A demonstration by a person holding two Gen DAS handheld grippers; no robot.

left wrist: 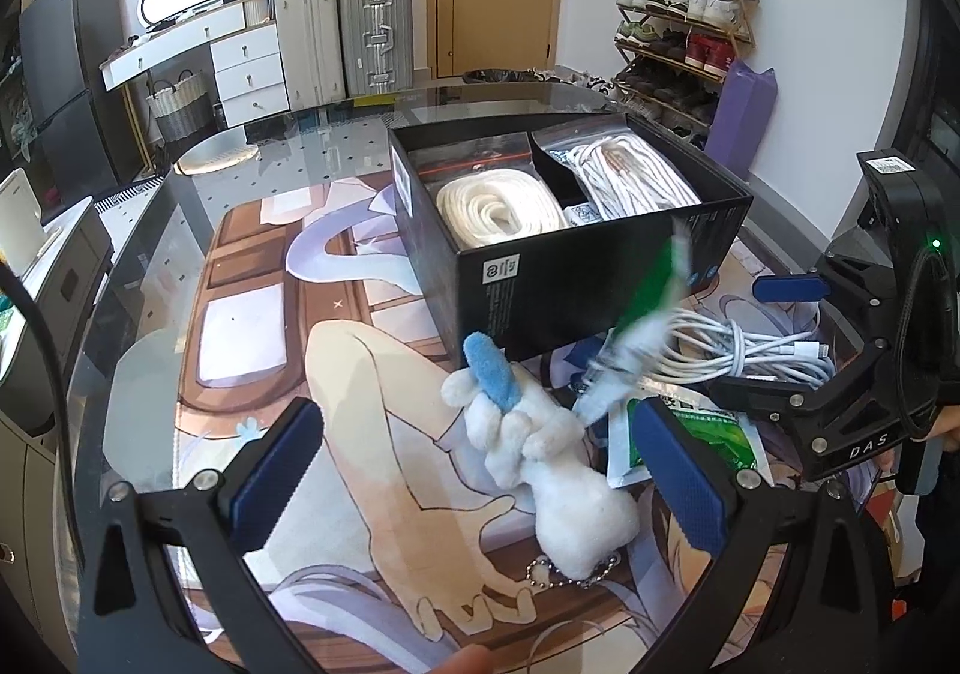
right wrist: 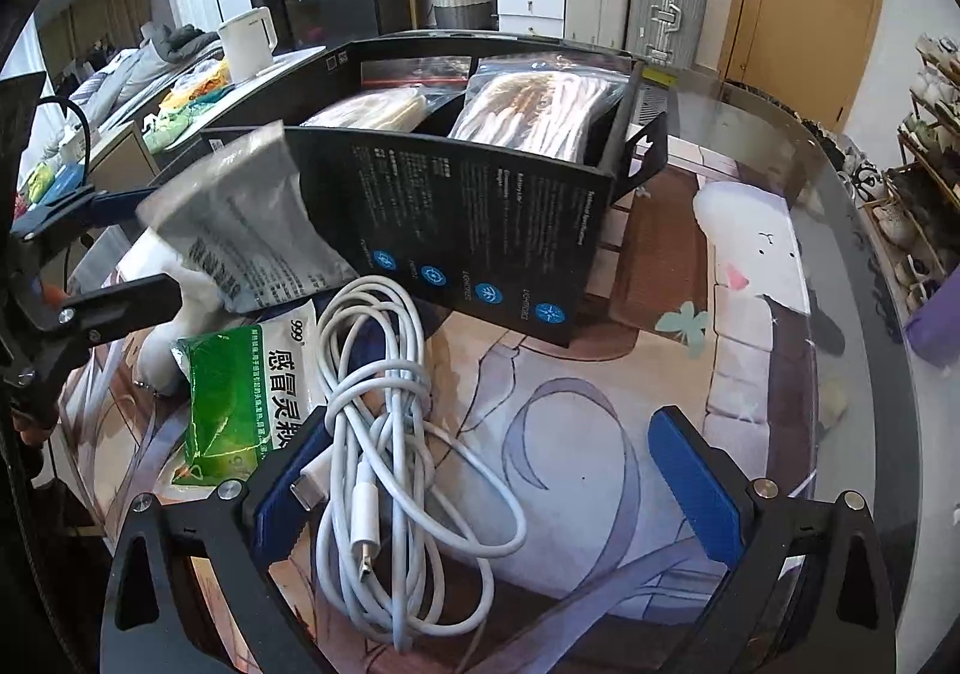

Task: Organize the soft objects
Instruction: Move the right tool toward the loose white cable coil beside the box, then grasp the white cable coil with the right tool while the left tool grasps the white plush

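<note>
Plush: the fluffy white plush toy with a blue felt ear [left wrist: 540, 452] and ball chain lies on the printed mat, between the blue ribbed pads of my left gripper [left wrist: 474, 485], untouched.
Left gripper: jaws wide apart, gripping nothing, tilted down at the mat.
Packet: a blurred, crinkly green-and-white foil sachet [left wrist: 636, 326] is in the air beside the box.
Box: rigid black cardboard box [left wrist: 600, 254], two compartments, one bagged cream rope coil [left wrist: 498, 206] in each.
Cable: glossy white charging cable bundle [right wrist: 384, 410] lies loosely looped beside the box, touching my right gripper's left pad.
Right gripper: my right gripper [right wrist: 498, 482] is spread open, low over the mat.
</note>
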